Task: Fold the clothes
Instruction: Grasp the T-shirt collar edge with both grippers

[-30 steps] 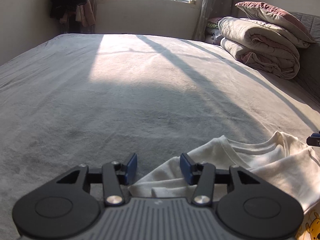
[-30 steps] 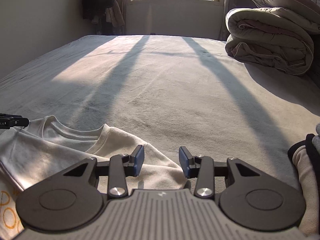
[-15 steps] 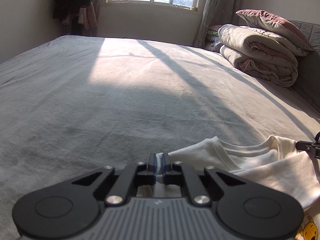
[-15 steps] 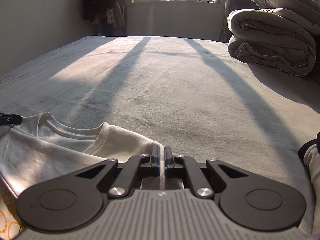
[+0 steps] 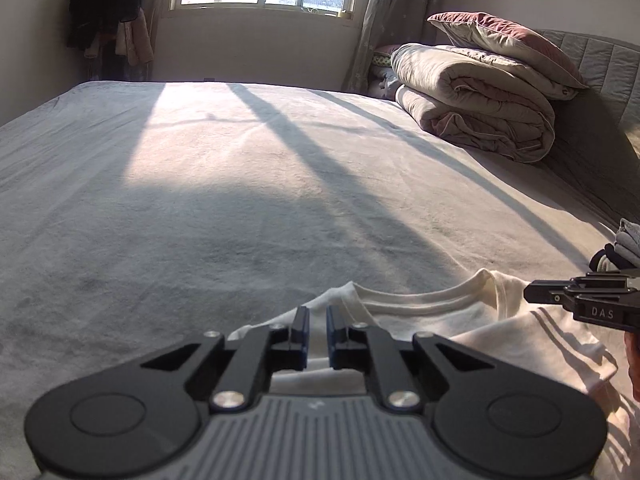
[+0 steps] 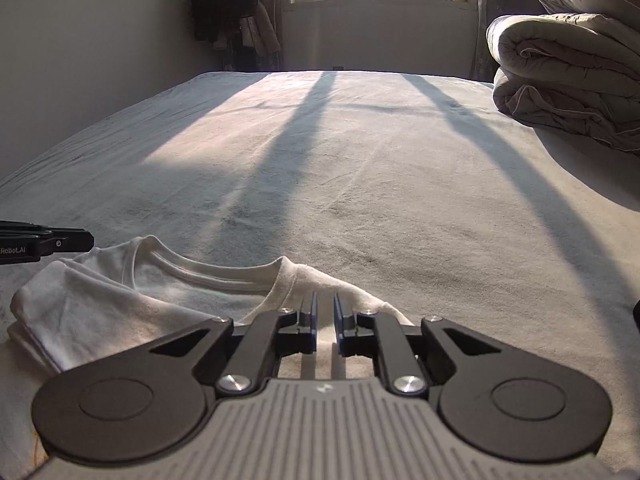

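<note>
A cream T-shirt (image 5: 420, 320) (image 6: 160, 292) lies collar-forward on the grey bed, with its sides doubled inward. My left gripper (image 5: 317, 320) is shut on the shirt's left shoulder, and white cloth fills the narrow slit between its blue pads. My right gripper (image 6: 326, 308) holds the right shoulder, where the cloth rises in a ridge to its pads; its jaws are opening, with cloth still between them. Each gripper's tip shows at the edge of the other view: the right gripper (image 5: 532, 293) and the left gripper (image 6: 90, 240).
The grey bed (image 5: 240, 200) stretches ahead to a window wall. A folded quilt (image 5: 480, 96) with a pillow (image 5: 504, 36) on top sits at the far right by the headboard. A small pile of clothes (image 5: 624, 248) lies at the right edge. Dark garments (image 5: 108, 12) hang at the back left.
Both grippers went from open to shut on the shirt's shoulders, then moved toward each other, closer to the collar. The slit between the right pads has since widened slightly.
</note>
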`<state>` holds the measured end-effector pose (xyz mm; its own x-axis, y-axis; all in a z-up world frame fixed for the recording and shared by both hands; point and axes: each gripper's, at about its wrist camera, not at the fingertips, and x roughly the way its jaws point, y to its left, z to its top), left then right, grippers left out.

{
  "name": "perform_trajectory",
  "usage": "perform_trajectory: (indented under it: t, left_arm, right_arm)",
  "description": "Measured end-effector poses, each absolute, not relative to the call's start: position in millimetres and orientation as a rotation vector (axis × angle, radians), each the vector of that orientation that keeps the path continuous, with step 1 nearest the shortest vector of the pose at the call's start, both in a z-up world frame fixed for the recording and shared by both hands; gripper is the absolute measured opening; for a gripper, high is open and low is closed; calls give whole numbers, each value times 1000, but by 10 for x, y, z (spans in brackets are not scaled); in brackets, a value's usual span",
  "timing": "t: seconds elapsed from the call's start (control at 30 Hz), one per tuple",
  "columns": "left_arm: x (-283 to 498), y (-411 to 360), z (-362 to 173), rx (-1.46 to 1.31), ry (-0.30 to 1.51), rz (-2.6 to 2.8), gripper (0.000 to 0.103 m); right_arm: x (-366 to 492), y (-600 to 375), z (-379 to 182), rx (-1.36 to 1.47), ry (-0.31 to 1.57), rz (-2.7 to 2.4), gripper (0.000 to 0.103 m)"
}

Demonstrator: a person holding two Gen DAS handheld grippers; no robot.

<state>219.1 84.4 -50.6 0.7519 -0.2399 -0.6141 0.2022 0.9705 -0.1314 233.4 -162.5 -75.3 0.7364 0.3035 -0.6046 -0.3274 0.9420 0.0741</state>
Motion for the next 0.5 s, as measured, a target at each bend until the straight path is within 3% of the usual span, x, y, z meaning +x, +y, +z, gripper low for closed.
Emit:
perform_trajectory:
  t: [0.4, 0.43, 0.5]
  left_arm:
    - [2373, 747, -753, -57, 668, -208, 4]
    - [2340, 786, -732, -83, 672, -206, 4]
    - [2205, 867, -660, -125, 658, -197, 9]
  right_arm:
    - [2661, -1463, -1016, -54, 657, 281, 2]
    - [2634, -1477, -1000, -46, 653, 278, 2]
    - [2530, -1538, -928, -21, 640, 274, 16]
